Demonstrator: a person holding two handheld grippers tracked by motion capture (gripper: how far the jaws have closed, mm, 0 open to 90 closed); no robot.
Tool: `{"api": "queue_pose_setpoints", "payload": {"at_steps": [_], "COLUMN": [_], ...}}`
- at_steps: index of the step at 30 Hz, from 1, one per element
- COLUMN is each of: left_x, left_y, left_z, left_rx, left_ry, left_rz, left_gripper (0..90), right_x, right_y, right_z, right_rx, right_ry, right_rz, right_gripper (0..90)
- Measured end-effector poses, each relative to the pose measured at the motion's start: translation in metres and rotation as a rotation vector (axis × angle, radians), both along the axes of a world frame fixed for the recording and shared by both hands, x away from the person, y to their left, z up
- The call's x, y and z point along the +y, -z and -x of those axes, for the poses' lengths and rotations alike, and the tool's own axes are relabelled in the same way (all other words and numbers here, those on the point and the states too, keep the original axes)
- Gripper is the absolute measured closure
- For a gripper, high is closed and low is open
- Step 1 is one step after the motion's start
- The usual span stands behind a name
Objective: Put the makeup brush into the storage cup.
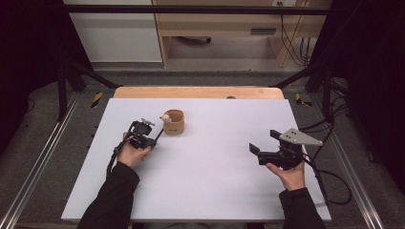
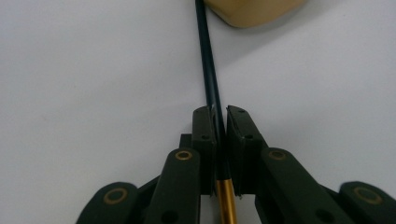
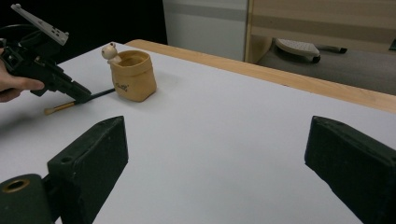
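A thin black pen (image 2: 208, 60) with a gold end (image 2: 227, 200) lies low over the white table, its far tip close to a tan pouch-shaped holder (image 1: 173, 122). My left gripper (image 2: 221, 112) is shut on the pen's shaft, just left of the holder (image 2: 252, 9). In the right gripper view the left gripper (image 3: 83, 97) holds the pen (image 3: 100, 94) beside the holder (image 3: 134, 74), with the gold end sticking out behind. A small round-headed figure (image 3: 110, 50) sits on the holder's rim. My right gripper (image 1: 264, 141) stands open at the table's right with nothing between its jaws (image 3: 217, 140).
A white sheet (image 1: 215, 181) covers the table, with a wooden strip (image 1: 198, 92) along the far edge. Black frame posts stand at both sides. Cables trail off the right edge (image 1: 329, 181). Wooden furniture stands on the floor beyond.
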State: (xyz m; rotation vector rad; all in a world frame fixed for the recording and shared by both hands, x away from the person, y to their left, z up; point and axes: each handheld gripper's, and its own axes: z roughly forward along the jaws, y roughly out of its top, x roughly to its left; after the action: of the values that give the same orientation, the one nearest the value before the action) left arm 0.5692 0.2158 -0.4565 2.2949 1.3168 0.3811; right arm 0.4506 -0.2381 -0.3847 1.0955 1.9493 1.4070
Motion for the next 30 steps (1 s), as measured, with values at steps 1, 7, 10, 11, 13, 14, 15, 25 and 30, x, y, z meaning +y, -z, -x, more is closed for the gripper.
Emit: {"api": "queue_pose_setpoints", "payload": {"at_steps": [1, 7, 10, 11, 13, 14, 15, 25, 30], "left_x": [0.000, 0.002, 0.004, 0.004, 0.004, 0.004, 0.005, 0.015, 0.019], "left_y": [0.000, 0.000, -0.003, -0.004, -0.006, -0.008, -0.010, -0.019, -0.025], "left_z": [0.000, 0.001, 0.002, 0.003, 0.005, 0.006, 0.007, 0.011, 0.017], "left_rx": [0.000, -0.015, -0.029, -0.035, -0.046, -0.047, -0.047, -0.094, -0.113], "left_ry": [-0.006, -0.029, -0.030, -0.030, -0.029, -0.027, -0.024, -0.045, -0.043], "left_rz": [0.004, 0.012, 0.018, 0.019, 0.022, 0.022, 0.025, 0.040, 0.041], "left_gripper": [82.5, 83.2, 83.3, 83.3, 83.3, 83.4, 83.4, 83.5, 83.5], "right_x": [0.000, 0.000, 0.000, 0.000, 0.000, 0.000, 0.000, 0.000, 0.000], "right_y": [0.000, 0.000, 0.000, 0.000, 0.000, 0.000, 0.000, 0.000, 0.000], "right_z": [0.000, 0.000, 0.000, 0.000, 0.000, 0.000, 0.000, 0.000, 0.000], "right_rx": [0.001, -0.002, 0.000, 0.000, -0.002, -0.003, -0.001, -0.001, -0.002], "right_ry": [0.000, -0.001, -0.001, 0.000, 0.000, 0.000, 0.000, -0.005, -0.005], "right_rz": [-0.002, 0.001, 0.002, 0.002, 0.001, 0.002, 0.001, 0.003, 0.002], "right_gripper": [6.3, 6.3, 6.3, 6.3, 6.3, 6.3, 6.3, 6.3, 6.4]}}
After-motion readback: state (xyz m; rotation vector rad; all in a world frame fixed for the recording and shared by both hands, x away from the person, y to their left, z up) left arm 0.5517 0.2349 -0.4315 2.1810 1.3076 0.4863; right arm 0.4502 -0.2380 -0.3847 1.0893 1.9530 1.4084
